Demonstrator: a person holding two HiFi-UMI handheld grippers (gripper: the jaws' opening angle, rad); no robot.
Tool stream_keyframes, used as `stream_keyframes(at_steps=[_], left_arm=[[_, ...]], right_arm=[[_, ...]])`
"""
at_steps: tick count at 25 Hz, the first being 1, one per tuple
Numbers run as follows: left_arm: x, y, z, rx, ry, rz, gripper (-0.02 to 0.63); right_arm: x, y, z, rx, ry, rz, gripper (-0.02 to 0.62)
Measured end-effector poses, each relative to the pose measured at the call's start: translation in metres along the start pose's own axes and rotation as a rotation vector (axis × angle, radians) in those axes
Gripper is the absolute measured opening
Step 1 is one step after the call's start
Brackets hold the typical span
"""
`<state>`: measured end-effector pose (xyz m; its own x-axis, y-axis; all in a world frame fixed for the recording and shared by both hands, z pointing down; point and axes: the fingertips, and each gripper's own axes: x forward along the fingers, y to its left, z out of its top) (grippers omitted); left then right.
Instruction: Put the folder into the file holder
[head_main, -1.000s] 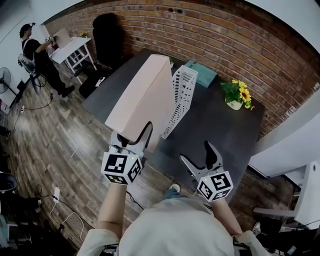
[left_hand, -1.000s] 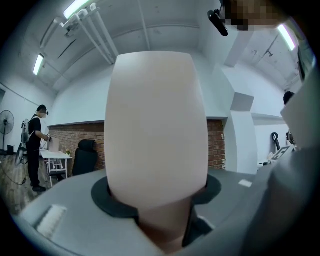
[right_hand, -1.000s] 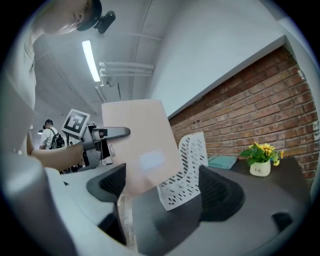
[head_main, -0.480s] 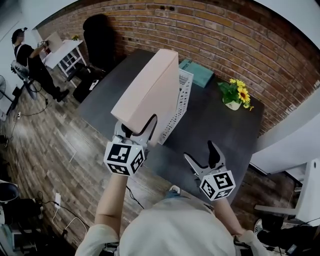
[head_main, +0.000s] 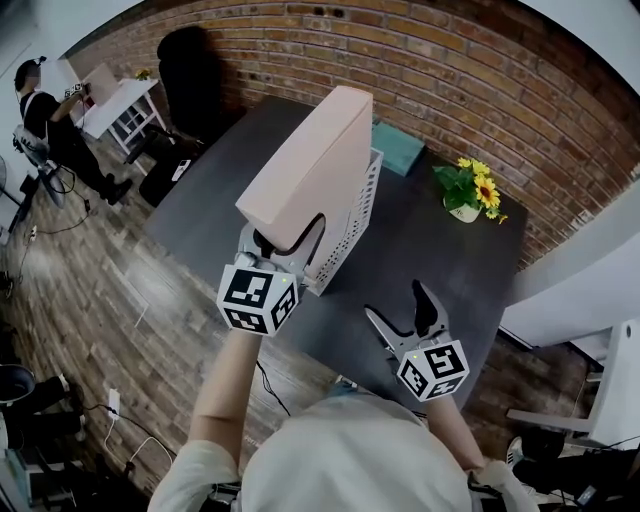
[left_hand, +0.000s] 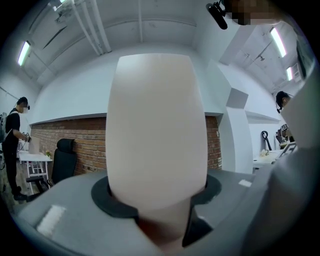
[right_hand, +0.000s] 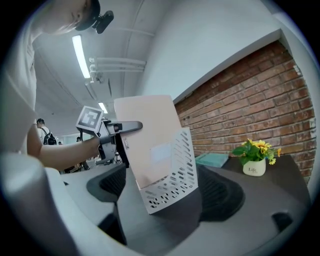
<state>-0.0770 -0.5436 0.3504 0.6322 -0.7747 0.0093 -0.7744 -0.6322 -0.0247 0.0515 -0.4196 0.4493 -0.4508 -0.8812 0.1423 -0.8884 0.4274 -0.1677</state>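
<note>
left claw (head_main: 287, 236): grips smooth pink folder (head_main: 310, 160) | right claw (head_main: 397, 304): open | file holder (head_main: 350, 228): white, perforated

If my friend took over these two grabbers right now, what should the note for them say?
Left gripper: shut on the pink folder.
Right gripper: open, empty, above the table's near edge.
Folder's lower end is inside the white file holder; most sticks out above.
Done: folder started into holder.
Left: lower it fully, then release.
</note>
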Motion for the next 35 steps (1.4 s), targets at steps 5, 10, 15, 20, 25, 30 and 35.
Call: stream_keyframes(at_steps=[5,10,15,20,25,30,35], left_arm=[[0.015,-0.001,-0.008,-0.005,0.009,-0.002,0.270],[0.022,-0.001,-0.034,-0.010,0.048,0.000,0.270],[0.026,-0.004,-0.065,-0.001,0.072,0.005,0.270],[0.031,-0.005,-0.091,-0.001,0.106,0.018,0.270],[0.033,-0.005,-0.115,-0.041,0.134,0.010,0.270],[0.035,-0.006,-0.131,-0.043,0.153,0.010,0.275],[0.036,-0.005,-0.131,-0.042,0.157,0.002,0.295]], right_arm=[[0.000,-0.009,-0.004,0.004,0.014,-0.007,0.428],[0.002,-0.016,-0.007,0.014,0.023,-0.007,0.429],[0.007,-0.020,-0.008,0.014,0.024,0.004,0.428],[0.011,-0.022,-0.011,0.022,0.031,0.011,0.429],[0.011,-0.023,-0.016,0.034,0.040,0.008,0.428],[0.011,-0.025,-0.018,0.038,0.044,0.007,0.428],[0.011,-0.021,-0.015,0.037,0.035,0.007,0.428]])
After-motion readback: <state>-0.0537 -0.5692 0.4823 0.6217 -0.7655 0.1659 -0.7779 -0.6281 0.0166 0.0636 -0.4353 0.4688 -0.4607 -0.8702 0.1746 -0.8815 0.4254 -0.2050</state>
